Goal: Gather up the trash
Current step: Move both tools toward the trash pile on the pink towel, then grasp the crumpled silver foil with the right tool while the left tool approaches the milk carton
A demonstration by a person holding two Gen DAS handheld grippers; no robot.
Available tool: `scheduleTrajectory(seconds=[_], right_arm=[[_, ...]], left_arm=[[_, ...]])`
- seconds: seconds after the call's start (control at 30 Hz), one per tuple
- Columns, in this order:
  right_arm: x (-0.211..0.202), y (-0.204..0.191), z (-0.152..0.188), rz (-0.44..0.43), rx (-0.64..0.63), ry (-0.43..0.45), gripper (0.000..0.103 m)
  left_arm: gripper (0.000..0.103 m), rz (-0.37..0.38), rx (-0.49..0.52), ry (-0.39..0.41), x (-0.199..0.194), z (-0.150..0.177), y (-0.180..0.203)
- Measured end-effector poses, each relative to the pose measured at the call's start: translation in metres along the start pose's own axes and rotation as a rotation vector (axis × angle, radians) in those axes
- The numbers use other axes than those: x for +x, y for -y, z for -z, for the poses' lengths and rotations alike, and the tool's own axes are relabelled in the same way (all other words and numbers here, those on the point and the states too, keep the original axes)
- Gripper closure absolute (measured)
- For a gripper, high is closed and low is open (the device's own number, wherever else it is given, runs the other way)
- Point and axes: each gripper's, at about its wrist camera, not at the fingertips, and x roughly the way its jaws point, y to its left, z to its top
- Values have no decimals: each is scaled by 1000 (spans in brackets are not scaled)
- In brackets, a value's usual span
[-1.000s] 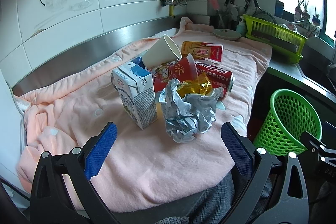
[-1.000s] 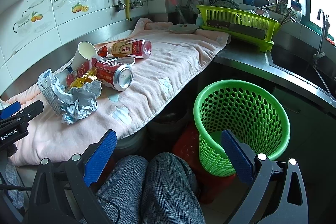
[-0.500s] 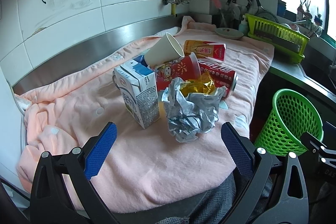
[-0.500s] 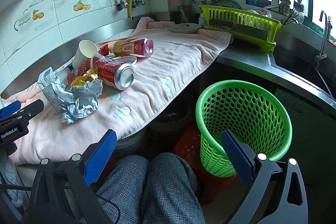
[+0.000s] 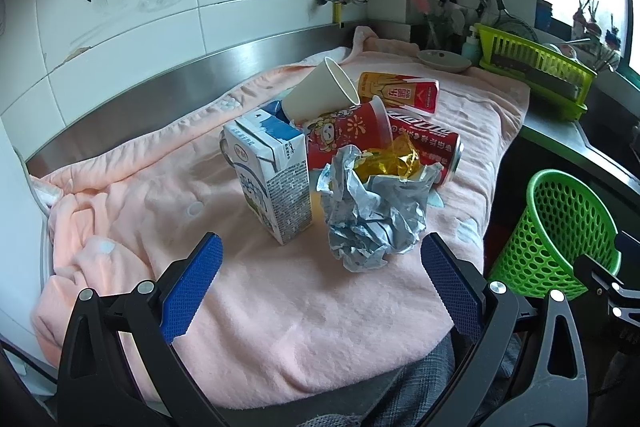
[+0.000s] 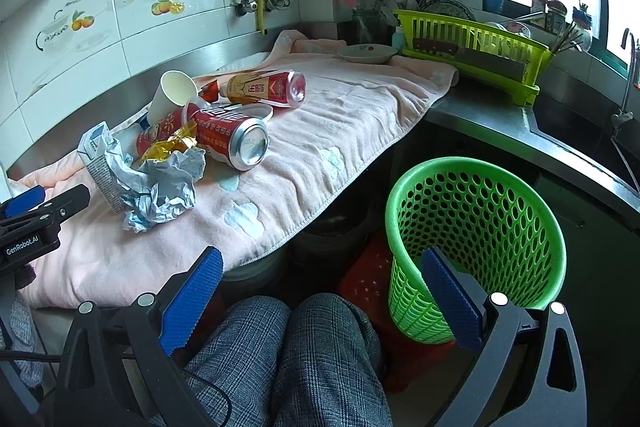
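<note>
Nothing collected yet, far as I see. Green basket (image 6: 476,247) on floor shows no trash inside. Whole trash pile (image 5: 352,163) sits on pink towel (image 5: 280,307). My left claw (image 5: 320,287) wide open, empty, facing crumpled foil (image 5: 372,215). My right claw (image 6: 320,291) wide open, empty, low near basket.

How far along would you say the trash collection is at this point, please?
Nothing looks done: the green basket appears empty. In hand: nothing, with both the left gripper and right gripper open-jawed. Left: the whole pile on the pink towel, including the crumpled paper, milk carton, paper cup, red can and bottle.
</note>
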Motion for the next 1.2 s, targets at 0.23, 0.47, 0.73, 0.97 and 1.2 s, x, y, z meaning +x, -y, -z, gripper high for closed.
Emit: scheduleTrajectory(seconds=[0.23,0.47,0.73,0.97,1.2], right_arm=[[5,-8,-5,-38,-36,2,7],[12,-16,-11,-105,-69,-4,7],[25,-33,-20,-182,-117,-27,7],[32,-49,-29,-240,-167,-33,7],[41,-68,-39,-308,-219,-46,7]], left_arm=[[5,-10,-13,-12,5,-1,-6],[5,-21,-25,-27,12,-4,-12],[6,-42,-61,-50,19,-6,-27],[7,-64,-97,-61,23,-10,-45],[10,-77,-142,-72,26,-14,-65]])
